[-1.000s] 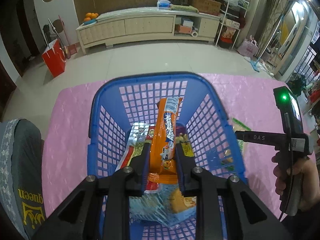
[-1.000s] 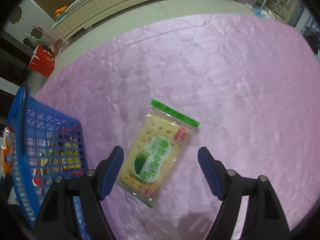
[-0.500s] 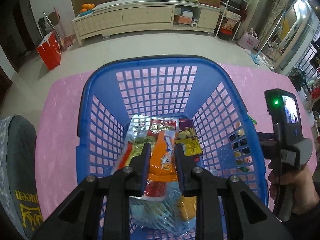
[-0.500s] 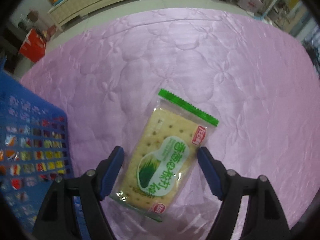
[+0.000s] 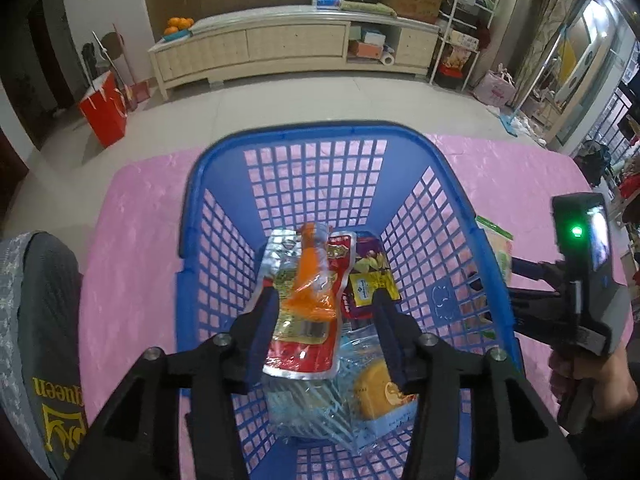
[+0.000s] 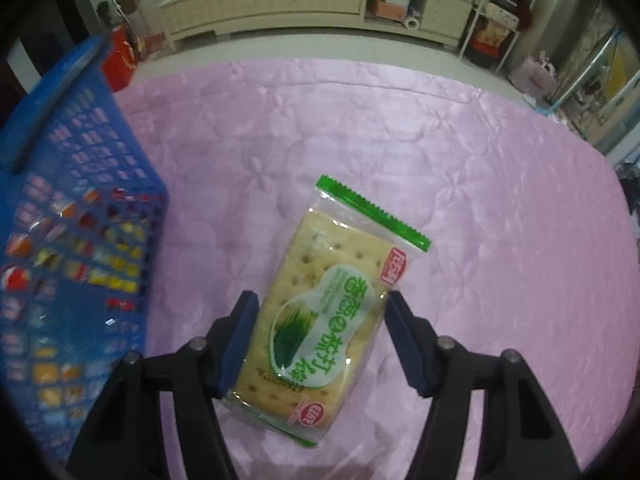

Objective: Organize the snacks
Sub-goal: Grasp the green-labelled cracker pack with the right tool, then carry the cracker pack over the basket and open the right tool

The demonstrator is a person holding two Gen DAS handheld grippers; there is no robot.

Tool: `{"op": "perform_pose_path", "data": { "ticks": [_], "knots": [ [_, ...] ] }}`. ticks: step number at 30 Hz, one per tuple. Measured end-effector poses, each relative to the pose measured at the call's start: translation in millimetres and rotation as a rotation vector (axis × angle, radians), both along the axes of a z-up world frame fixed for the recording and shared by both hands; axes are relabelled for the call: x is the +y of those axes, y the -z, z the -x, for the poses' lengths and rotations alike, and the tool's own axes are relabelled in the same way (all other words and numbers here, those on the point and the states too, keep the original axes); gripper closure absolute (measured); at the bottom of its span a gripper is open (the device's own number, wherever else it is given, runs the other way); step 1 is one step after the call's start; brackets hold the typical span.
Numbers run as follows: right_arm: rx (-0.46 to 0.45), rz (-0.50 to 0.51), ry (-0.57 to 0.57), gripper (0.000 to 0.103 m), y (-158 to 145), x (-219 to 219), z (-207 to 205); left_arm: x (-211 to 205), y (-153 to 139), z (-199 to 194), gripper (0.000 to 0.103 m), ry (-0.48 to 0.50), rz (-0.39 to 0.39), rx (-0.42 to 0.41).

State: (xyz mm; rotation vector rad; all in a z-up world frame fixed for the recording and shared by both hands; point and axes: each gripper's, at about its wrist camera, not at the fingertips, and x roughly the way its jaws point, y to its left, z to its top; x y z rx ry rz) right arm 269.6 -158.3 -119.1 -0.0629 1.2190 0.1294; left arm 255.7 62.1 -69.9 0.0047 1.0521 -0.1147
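Note:
A blue mesh basket (image 5: 328, 136) stands on the pink cloth and holds several snack packs. My left gripper (image 5: 326, 320) is open above it; an orange snack pack (image 5: 312, 284) lies loose on a red-and-silver pack (image 5: 304, 344) between the fingers. In the right wrist view, a green-and-clear cracker pack (image 6: 332, 296) lies flat on the cloth. My right gripper (image 6: 320, 340) is open and straddles the pack's near half, its fingers beside the pack's edges. The basket (image 6: 68, 184) is to its left.
The pink quilted cloth (image 6: 440, 152) covers the table. A grey cushion with yellow lettering (image 5: 40, 340) is at the left edge. The right hand-held gripper body (image 5: 580, 280) sits just right of the basket. A cream cabinet (image 5: 280, 48) stands across the floor.
My left gripper opened and let go of the orange pack, which dropped into the basket. My right gripper moved forward and down so its fingers now straddle the cracker pack.

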Motion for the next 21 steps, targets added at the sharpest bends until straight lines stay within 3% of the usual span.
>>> {"op": "perform_pose_path", "data": {
  "ticks": [5,10,17,21],
  "knots": [
    [-0.048,-0.047,-0.038,0.034,-35,-6,17,2,-13,12,0.050,-0.018,0.011,-0.024],
    [-0.148,-0.059,-0.103,0.034,-83,-1,34,0,-29,30,0.049,-0.019,0.000,-0.059],
    [-0.261,-0.089,-0.211,0.034,-139,27,55,9,-60,55,0.049,-0.036,-0.013,-0.132],
    [-0.307,-0.098,-0.277,0.034,-159,51,58,19,-75,65,0.043,-0.042,-0.016,-0.183]
  ]
}}
